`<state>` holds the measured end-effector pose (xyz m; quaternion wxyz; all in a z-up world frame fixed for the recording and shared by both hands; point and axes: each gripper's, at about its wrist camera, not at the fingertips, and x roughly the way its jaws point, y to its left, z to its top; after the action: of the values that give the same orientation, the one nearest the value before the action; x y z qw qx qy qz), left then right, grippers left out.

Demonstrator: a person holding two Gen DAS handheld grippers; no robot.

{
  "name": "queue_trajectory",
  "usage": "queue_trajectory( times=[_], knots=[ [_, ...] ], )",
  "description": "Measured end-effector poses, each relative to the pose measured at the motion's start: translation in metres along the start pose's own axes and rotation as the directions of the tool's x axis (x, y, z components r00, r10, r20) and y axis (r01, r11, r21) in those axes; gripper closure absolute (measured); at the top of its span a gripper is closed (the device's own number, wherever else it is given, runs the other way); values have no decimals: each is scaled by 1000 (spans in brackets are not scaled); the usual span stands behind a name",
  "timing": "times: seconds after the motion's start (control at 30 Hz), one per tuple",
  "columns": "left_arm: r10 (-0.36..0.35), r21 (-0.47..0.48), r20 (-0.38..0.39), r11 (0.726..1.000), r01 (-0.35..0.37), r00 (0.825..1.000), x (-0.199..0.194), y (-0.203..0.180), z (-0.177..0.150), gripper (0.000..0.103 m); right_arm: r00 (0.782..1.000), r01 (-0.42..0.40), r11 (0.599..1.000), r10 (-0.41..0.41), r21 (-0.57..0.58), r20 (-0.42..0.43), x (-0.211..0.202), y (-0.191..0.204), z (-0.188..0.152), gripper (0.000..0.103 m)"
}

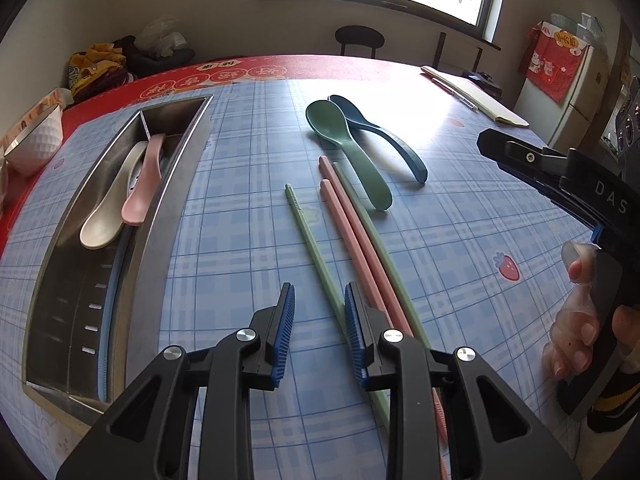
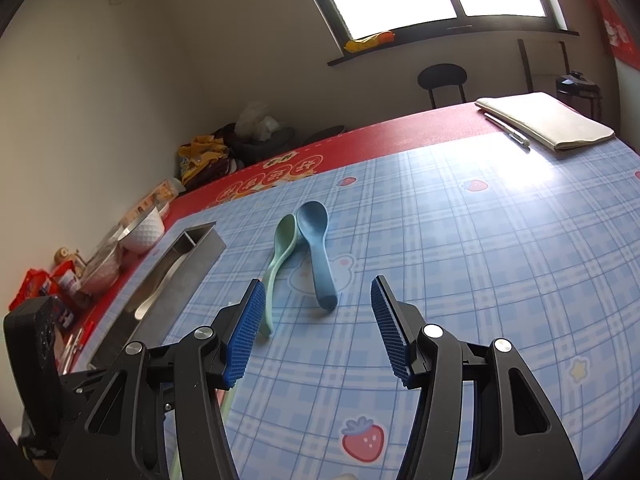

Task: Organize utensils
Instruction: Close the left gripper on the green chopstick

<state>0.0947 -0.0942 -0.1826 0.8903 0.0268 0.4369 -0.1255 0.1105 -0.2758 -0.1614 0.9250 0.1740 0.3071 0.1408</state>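
— Blue plaid cloth with strawberry prints covers the surface [image 1: 248, 148]; where do the utensils lie?

— Mid-surface. Two pink chopsticks [image 1: 352, 232] lie side by side with a green chopstick [image 1: 372, 240] touching them on the right, and another green chopstick [image 1: 316, 252] apart on the left, running down between the pads of the left claw [image 1: 319, 334].

— Is that claw gripping it?

— Its jaws stand narrowly apart and I see no pad pressing the stick. The right claw [image 2: 318, 330] is about half open with nothing between its fingers, hanging over the cloth just short of the spoon handles.

— Spoons?

— A green spoon [image 1: 348, 152] and a dark blue spoon [image 1: 384, 140] overlap at their bowls, beyond the chopstick tips. A white spoon [image 1: 108, 208] and a pink spoon [image 1: 146, 182] already lie in the steel tray [image 1: 160, 216] at the left.

— Anything crowding?

— A white bowl [image 1: 34, 140] beside the tray's far end, and a folded cloth [image 2: 548, 120] with a pen [image 2: 508, 130] at the far right edge. Open cloth lies between tray and chopsticks.
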Motion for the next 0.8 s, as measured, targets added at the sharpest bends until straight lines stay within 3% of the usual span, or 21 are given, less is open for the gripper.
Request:
queue_trajectory(
  times=[0.17,0.4,0.8],
  knots=[
    [24,3,-5,1000,-24,1000,0,3,2,86,1000,-1,1000,1,1,4,-1,0,0,49],
    [-29,2,-22,1000,29,999,10,1,12,97,1000,-4,1000,4,7,3,-2,-1,-1,49],
    [17,43,-24,999,-16,1000,2,-5,-1,96,1000,-5,1000,5,23,4,-3,-4,-1,49]
  ],
)
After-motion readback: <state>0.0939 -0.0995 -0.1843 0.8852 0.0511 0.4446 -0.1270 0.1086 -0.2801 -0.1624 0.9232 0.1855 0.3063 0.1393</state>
